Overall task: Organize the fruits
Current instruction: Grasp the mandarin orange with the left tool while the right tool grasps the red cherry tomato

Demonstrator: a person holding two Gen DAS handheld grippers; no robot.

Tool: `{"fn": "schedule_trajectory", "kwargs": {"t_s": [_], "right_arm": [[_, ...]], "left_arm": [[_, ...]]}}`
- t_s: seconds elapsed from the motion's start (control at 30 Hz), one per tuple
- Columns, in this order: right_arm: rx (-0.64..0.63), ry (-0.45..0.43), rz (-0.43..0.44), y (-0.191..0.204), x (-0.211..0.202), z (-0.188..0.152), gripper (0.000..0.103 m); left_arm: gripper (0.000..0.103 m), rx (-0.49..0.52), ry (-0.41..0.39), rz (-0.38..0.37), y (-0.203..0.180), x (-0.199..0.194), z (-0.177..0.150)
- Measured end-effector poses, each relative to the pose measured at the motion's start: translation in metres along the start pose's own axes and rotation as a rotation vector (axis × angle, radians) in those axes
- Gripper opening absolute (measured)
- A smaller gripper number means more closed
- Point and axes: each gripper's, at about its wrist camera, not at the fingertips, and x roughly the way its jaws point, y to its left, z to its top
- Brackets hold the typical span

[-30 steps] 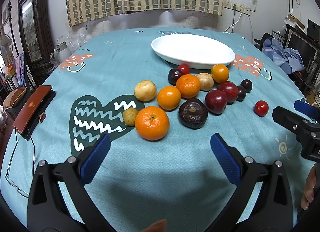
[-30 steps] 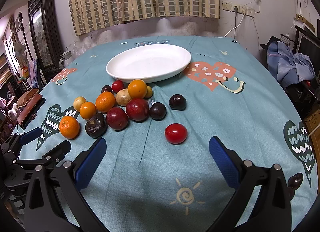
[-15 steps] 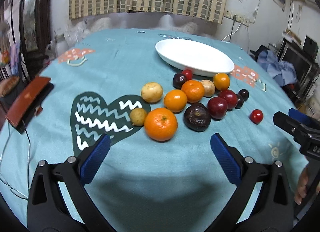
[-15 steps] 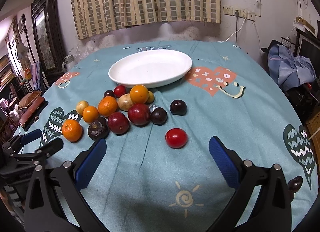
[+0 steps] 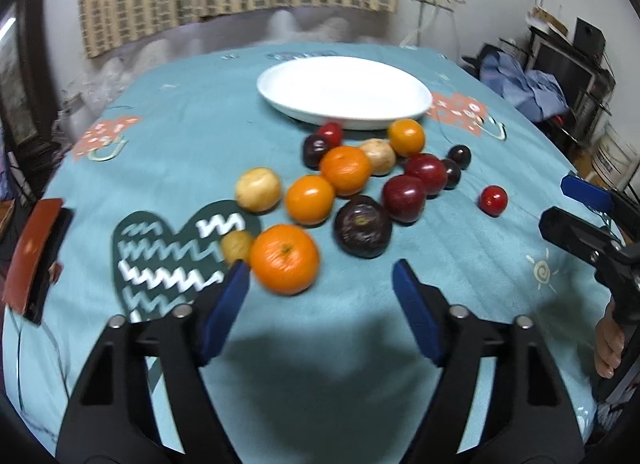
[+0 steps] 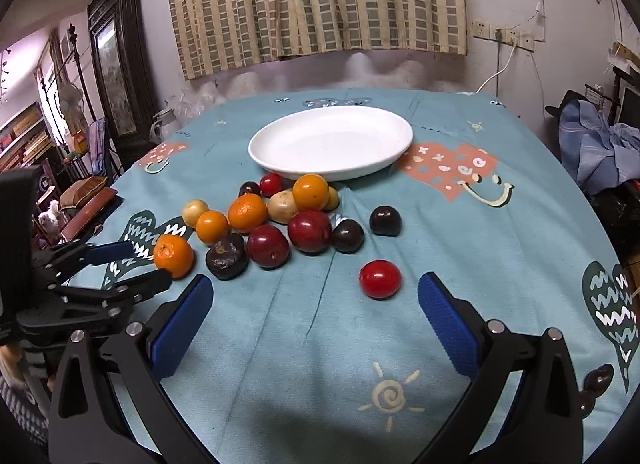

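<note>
A cluster of fruit lies on the teal tablecloth in front of an empty white oval plate [image 5: 344, 92] [image 6: 332, 142]: oranges, red and dark plums, yellow fruits. The nearest orange [image 5: 285, 259] [image 6: 174, 255] sits just beyond my left gripper [image 5: 320, 304], which is open and empty; its left pad is close to the orange. The left gripper [image 6: 116, 270] also shows in the right wrist view, its fingers on either side of that orange. My right gripper [image 6: 314, 328] is open and empty, just short of a lone red fruit [image 6: 380, 279] [image 5: 493, 200].
A dark wrinkled fruit [image 5: 362, 226] lies right of the nearest orange. A red-brown case [image 5: 32, 260] lies at the table's left edge. A small dark object [image 6: 598, 378] lies at the right edge. Furniture and clothes stand around the table.
My left gripper has moved forward to the nearest orange, and its jaws have narrowed somewhat. My right gripper has edged forward toward the lone red fruit.
</note>
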Motion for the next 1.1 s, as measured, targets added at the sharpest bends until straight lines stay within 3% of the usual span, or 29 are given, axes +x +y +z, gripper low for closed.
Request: {"fn": "schedule_trajectory", "kwargs": {"t_s": [0.1, 0.37, 0.43, 0.47, 0.5, 0.73, 0.77, 0.8, 0.87, 0.97, 1.1], "right_arm": [[0.018, -0.008, 0.024, -0.005, -0.002, 0.001, 0.102], [0.03, -0.006, 0.028, -0.007, -0.001, 0.001, 0.102], [0.037, -0.01, 0.037, -0.01, -0.001, 0.001, 0.102], [0.037, -0.011, 0.036, -0.009, -0.001, 0.001, 0.102], [0.036, -0.012, 0.035, -0.01, -0.002, 0.001, 0.102], [0.024, -0.007, 0.028, -0.009, 0.001, 0.002, 0.102], [0.021, -0.002, 0.022, -0.01, 0.003, 0.001, 0.102], [0.018, 0.007, 0.018, -0.01, 0.006, 0.001, 0.1], [0.022, 0.033, 0.019, -0.013, 0.011, 0.001, 0.083], [0.035, 0.107, 0.037, -0.022, 0.025, 0.001, 0.071], [-0.081, 0.16, -0.067, -0.023, 0.032, 0.009, 0.069]], "left_arm": [[0.072, -0.047, 0.012, -0.047, 0.007, 0.011, 0.003], [0.071, -0.039, -0.018, -0.008, 0.017, 0.02, 0.005], [0.065, -0.09, 0.006, -0.044, 0.027, 0.024, 0.006], [0.055, -0.099, 0.015, -0.053, 0.03, 0.026, 0.005], [0.052, -0.101, 0.023, -0.051, 0.03, 0.027, 0.005], [0.052, -0.026, 0.017, 0.008, 0.015, 0.034, 0.004], [0.047, -0.021, 0.022, 0.012, 0.014, 0.036, 0.004], [0.047, -0.02, 0.025, 0.015, 0.012, 0.037, 0.004], [0.047, -0.03, 0.024, 0.016, 0.013, 0.037, 0.003], [0.046, -0.038, 0.028, -0.01, 0.013, 0.033, 0.001], [0.046, -0.025, 0.022, -0.043, 0.007, 0.027, -0.004]]}}
